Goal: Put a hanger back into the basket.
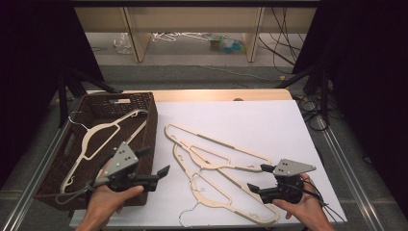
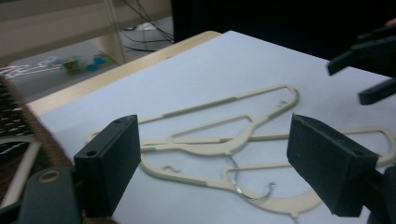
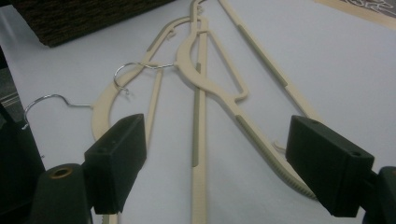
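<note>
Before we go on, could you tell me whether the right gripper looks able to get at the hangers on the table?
Probably yes: the right gripper is open just above the overlapping hangers, with nothing between.

Blurred, cut by the left edge: basket (image 2: pixel 18 140). Cropped at the bottom: cream hangers (image 3: pixel 198 140). Too small to identify: floor clutter (image 1: pixel 226 44).

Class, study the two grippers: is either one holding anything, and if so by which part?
Nothing is held. The left gripper and the right gripper are both open with nothing between their jaws, above the hangers lying on the table.
</note>
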Demonstrator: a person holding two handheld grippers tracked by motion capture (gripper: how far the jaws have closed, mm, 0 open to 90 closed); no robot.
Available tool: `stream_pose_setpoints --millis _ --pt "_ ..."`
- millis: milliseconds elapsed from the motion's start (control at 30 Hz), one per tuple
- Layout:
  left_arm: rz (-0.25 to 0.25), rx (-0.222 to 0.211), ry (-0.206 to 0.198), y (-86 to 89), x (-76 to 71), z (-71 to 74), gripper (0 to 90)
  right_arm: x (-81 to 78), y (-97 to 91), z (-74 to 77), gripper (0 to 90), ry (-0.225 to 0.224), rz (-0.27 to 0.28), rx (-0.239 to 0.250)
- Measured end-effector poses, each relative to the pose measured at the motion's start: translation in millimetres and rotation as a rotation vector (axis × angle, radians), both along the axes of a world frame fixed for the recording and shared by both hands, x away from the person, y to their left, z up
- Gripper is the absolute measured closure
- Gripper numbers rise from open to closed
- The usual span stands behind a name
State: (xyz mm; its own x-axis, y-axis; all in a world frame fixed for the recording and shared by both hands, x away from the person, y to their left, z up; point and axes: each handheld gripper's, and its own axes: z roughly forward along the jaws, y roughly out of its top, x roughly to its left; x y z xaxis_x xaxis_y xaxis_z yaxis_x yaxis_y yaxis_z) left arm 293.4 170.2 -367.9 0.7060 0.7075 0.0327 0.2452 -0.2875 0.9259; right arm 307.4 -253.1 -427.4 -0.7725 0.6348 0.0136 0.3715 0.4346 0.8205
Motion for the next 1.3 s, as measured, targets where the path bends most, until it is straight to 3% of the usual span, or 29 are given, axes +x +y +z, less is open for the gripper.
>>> stream_pose_setpoints --millis 100,233,300,400,533,600,667,800,900,933,1000,1100,1300 --pt "-0.027 0.012 0.004 -12.5 -4.9 -8.5 17.7 0.3 -0.4 -0.8 21.0 0.003 0.002 0.000" --pt "-0.050 -0.047 0.063 -23.7 -9.3 -21.2 18.3 0.0 -0.4 -0.2 21.1 -0.006 -0.003 0.007" --pt "-0.061 -0.011 0.044 -28.4 -11.6 -27.0 18.5 -0.2 -0.3 -0.1 21.1 -0.007 -0.001 0.008" --pt "-0.087 -0.010 0.061 -33.6 -15.8 -35.8 18.5 -0.3 0.0 0.0 21.0 -0.017 0.002 0.009" --pt "-0.104 0.030 0.045 -35.8 -18.2 -46.1 18.5 -0.9 1.3 -0.2 21.3 -0.010 0.000 0.005" --pt "-0.103 0.026 0.059 -36.0 -19.1 -49.6 18.3 -0.2 0.3 -0.2 21.6 -0.027 0.000 0.001" --pt "-0.098 0.004 0.067 -36.2 -22.0 -53.4 18.2 0.1 -0.2 -0.5 22.1 -0.010 -0.002 0.002" --pt "-0.112 0.052 0.035 -35.6 -26.1 -61.1 18.2 5.2 -1.0 -4.6 23.2 -0.010 -0.001 -0.023" --pt "-0.104 0.062 0.050 -36.2 -29.8 -65.5 18.2 14.0 -0.6 -7.8 25.4 -0.009 -0.002 -0.048" --pt "-0.099 0.042 0.060 -37.1 -32.1 -66.8 18.1 17.1 0.1 -8.5 25.7 -0.005 -0.008 -0.054" --pt "-0.100 0.054 0.044 -35.8 -33.7 -66.3 18.1 24.1 2.5 -11.0 26.2 0.001 -0.013 -0.067" --pt "-0.096 0.036 0.048 -35.0 -33.9 -67.8 18.1 36.4 6.4 -16.2 28.7 0.021 -0.004 -0.099" --pt "-0.096 0.063 0.042 -34.7 -32.8 -72.6 18.1 61.5 18.8 -28.9 35.1 0.086 0.024 -0.161"
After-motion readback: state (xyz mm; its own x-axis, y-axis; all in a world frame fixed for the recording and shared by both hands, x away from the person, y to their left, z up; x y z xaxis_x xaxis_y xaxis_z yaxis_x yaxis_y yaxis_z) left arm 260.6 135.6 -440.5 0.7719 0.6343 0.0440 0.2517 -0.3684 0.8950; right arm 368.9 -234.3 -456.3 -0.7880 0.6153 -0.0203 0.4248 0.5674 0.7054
